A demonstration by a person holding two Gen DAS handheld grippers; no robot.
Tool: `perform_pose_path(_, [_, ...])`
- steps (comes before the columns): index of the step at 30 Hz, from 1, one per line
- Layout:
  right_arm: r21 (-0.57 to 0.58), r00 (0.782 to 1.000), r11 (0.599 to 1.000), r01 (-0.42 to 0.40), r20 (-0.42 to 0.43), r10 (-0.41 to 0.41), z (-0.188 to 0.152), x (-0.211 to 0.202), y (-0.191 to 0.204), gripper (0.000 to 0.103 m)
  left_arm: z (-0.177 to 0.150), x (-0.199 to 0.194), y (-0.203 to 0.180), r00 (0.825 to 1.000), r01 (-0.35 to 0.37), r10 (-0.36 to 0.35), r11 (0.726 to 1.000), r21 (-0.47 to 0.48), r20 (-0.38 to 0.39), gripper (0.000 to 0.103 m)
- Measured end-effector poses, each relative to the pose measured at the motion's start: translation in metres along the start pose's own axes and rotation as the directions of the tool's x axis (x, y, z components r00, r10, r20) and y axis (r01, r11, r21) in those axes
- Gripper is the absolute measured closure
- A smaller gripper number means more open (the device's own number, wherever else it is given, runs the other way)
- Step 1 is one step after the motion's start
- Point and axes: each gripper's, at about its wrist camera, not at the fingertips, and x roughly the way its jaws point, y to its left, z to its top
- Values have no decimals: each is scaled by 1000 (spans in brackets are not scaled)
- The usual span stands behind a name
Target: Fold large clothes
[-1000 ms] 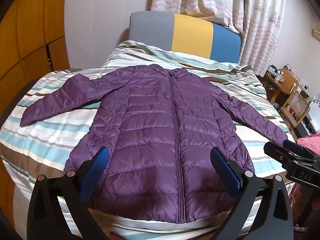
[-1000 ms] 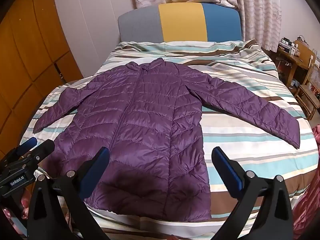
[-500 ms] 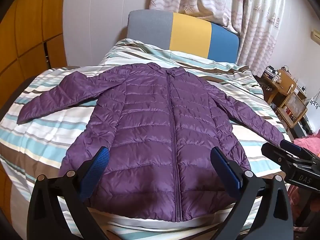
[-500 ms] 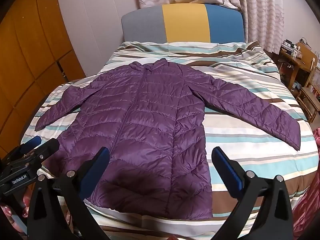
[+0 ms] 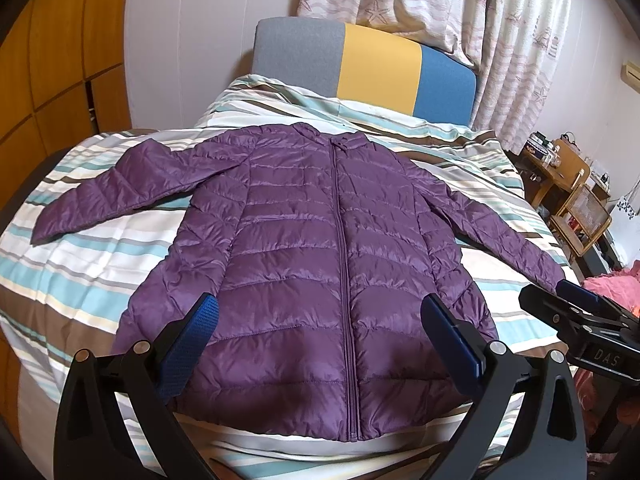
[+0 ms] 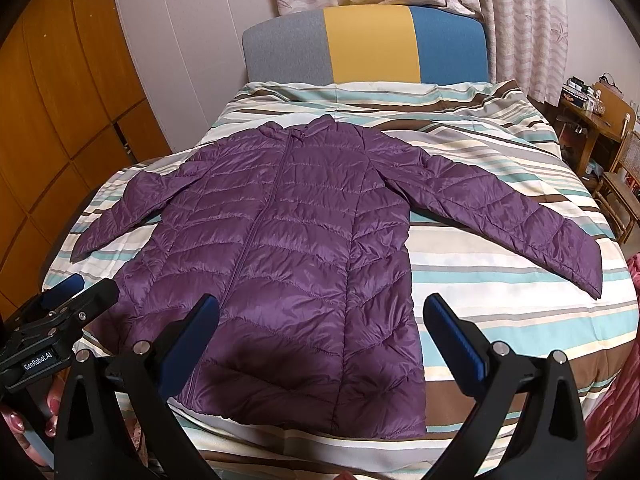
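A purple quilted puffer jacket [image 5: 320, 264] [image 6: 288, 264] lies flat and zipped on the striped bed, both sleeves spread out to the sides, hem toward me. My left gripper [image 5: 320, 328] hovers open above the hem near the zipper, holding nothing. My right gripper [image 6: 320, 328] is open too, over the jacket's right hem corner, nothing between its fingers. The right gripper's body shows at the right edge of the left wrist view, and the left gripper's body at the lower left of the right wrist view.
The striped duvet [image 5: 80, 264] [image 6: 500, 280] covers the bed. A grey, yellow and blue headboard [image 5: 376, 64] stands at the far end under curtains. Wooden cabinets [image 6: 52, 120] line the left. Wooden furniture [image 5: 576, 200] and a pink cloth [image 5: 616, 284] sit at the right.
Both grippers have drifted slightly, so the jacket sits a little lower and more centred in each view. The jaws stay open and the jacket has not moved.
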Motion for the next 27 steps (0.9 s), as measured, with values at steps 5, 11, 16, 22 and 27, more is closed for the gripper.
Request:
perform_pose_path(5, [0, 1000, 1000, 0, -5, 0, -1, 1, 1, 2, -1, 1, -1, 1000, 0, 0, 1000, 0, -2, 3])
perform_pose_path(11, [3, 1000, 1000, -3, -12, 3, -2, 4, -1, 2, -2, 1, 0, 1000, 3, -3, 1000, -4, -2, 3])
perform_pose_path(16, [6, 1000, 1000, -4, -17, 4, -2, 5, -1, 2, -1, 1, 0, 1000, 1, -1, 1000, -1, -4, 3])
perform_pose_path(22, [8, 1000, 1000, -6, -21, 6, -2, 5, -2, 2, -4, 3, 0, 1000, 5, -5, 1000, -5, -8, 3])
perform_pose_path(27, [8, 1000, 1000, -6, -24, 6, -1, 6, -2, 2, -6, 3, 0, 1000, 6, -6, 1000, -5, -11, 3])
